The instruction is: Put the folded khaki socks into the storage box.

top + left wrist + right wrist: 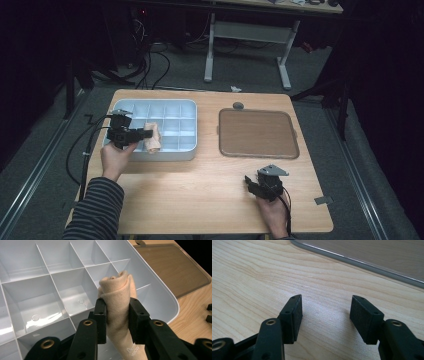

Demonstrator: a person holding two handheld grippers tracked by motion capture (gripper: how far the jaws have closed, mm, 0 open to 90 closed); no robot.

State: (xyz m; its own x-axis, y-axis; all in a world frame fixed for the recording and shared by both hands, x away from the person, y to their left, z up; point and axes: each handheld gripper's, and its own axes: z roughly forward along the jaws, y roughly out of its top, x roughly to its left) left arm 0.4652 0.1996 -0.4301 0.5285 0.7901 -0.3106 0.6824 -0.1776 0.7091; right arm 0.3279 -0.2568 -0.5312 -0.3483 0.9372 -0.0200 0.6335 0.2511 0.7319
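From the high view, a pale wooden table [200, 190] carries one white plastic organiser tray with a grid of compartments [176, 148] on its left side and one flat brown-tinted clear lid [257, 133] well apart to the right. The left gripper [146, 133] is clenched on one rolled beige cloth [152, 138], held over the tray's near row of cells, while the right gripper [251, 184] rests on bare wood near the front edge. In the left gripper view, the two black jaws pinch the cloth roll [117, 300] around its middle; its upper end stands free above a divider wall [75, 277], so it could land astride two compartments, or loosen and unroll if the pinch eases too high. In the right gripper view, the right gripper [325, 315] is released, its jaws standing apart over the table with nothing between them, the lid's edge [362, 263] beyond. Counted: one tray, one lid, one cloth, two grippers.
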